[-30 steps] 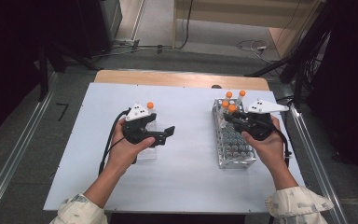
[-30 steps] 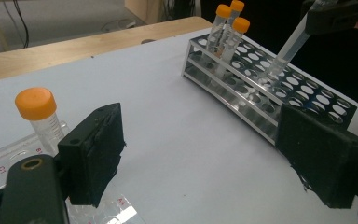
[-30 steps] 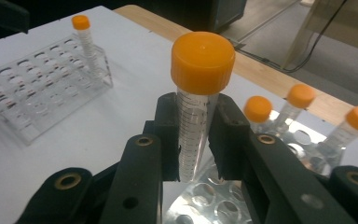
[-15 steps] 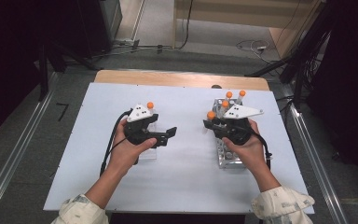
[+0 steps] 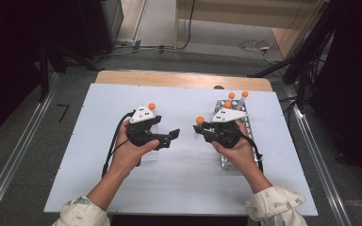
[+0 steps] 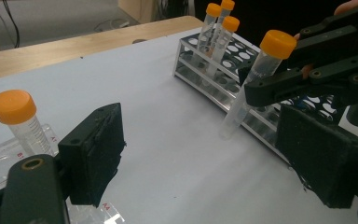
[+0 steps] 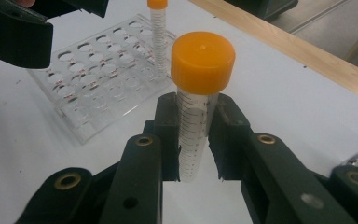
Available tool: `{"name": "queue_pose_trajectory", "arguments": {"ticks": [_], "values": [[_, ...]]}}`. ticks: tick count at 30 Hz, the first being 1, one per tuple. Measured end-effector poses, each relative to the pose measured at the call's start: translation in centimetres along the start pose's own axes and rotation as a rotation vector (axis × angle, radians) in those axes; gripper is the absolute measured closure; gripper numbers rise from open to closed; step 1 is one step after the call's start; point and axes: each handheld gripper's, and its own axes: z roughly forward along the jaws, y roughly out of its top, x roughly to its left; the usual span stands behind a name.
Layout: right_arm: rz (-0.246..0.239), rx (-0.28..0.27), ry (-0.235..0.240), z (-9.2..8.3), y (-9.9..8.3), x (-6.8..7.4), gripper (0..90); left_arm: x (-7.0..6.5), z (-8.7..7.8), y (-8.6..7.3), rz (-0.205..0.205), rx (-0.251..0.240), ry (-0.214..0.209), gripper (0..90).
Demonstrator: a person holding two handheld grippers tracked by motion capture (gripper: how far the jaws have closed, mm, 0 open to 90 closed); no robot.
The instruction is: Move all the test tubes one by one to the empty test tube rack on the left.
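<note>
Clamped in the right hand-held gripper (image 7: 193, 140), an orange-capped tube (image 7: 196, 93) is held upright by its body, cap above the jaws. Since a second ago this tube has been carried away from the metal rack (image 5: 235, 141) at the right and brought leftward over the bare middle of the desk (image 5: 184, 188), where it is now seen between the two hands. The left hand-held gripper (image 6: 205, 154) is held open and empty, unmoved, beside the clear plastic rack (image 7: 98, 79), in which one capped tube (image 6: 21, 119) already stands. Three more tubes (image 6: 219, 28) are left in the metal rack. A transfer to the clear rack is judged to be under way, with the placement not yet made.
</note>
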Motion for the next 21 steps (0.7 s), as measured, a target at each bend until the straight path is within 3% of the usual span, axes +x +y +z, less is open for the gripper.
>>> {"name": "queue_pose_trajectory", "arguments": {"ticks": [21], "values": [[-0.024, 0.021, 0.037, 2.1, 0.5, 1.5, 71.8, -0.4, 0.0, 0.4, 0.003, -0.014, -0.014, 17.7]]}}
